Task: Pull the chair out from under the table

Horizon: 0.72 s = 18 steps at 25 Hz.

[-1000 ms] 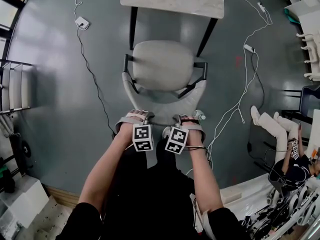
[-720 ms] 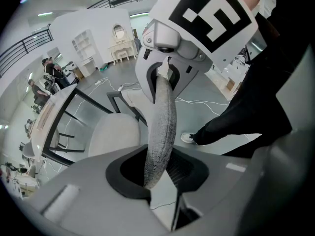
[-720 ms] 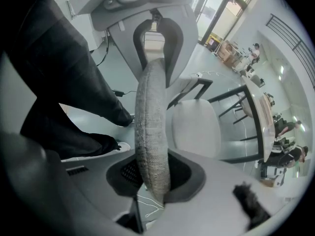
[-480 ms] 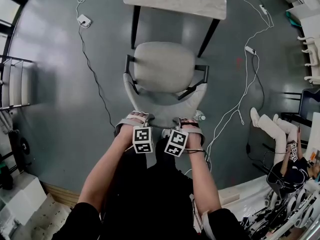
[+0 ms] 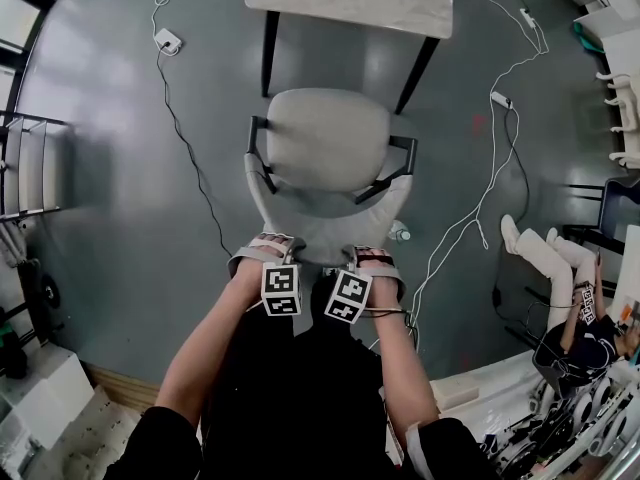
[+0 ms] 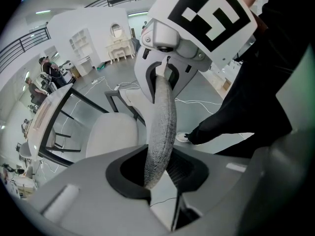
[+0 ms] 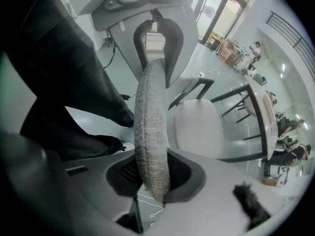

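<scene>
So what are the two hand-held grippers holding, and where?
Both grip the chair by the top edge of its backrest, with the left hand-held gripper beside the right hand-held gripper.

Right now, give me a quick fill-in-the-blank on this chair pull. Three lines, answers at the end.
1. The left gripper and right gripper both have their jaws shut on the ____ of the chair.
2. The legs of the table are coloured ____.
3. The chair has ____ dark armrests.

Missing words: backrest; black; two.
</scene>
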{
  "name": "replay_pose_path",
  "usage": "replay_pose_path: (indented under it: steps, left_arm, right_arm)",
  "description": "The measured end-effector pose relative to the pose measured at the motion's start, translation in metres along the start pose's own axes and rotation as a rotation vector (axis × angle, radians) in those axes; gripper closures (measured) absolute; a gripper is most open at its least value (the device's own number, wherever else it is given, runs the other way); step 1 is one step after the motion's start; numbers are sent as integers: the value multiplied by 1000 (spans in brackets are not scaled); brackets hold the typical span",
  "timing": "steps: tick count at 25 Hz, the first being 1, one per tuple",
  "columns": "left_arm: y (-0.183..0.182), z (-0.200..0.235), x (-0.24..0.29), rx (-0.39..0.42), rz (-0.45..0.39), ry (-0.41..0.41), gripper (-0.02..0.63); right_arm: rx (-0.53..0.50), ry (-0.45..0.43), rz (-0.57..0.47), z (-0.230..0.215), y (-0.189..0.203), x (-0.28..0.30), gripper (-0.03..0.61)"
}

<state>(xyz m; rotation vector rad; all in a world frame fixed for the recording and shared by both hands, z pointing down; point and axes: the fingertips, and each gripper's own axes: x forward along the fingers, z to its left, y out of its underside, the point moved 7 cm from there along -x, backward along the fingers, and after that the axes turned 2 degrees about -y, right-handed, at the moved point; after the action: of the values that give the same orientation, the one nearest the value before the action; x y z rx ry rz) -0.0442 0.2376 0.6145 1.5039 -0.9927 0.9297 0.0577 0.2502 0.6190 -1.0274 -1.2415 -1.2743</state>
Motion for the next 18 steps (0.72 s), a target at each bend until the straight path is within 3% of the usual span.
replay_pose_path:
  steps: [18]
  left_arm:
    - [1,-31,-5,23,13,41,517]
  right_arm:
    - [6,-37,-3,34,-2,-3,494]
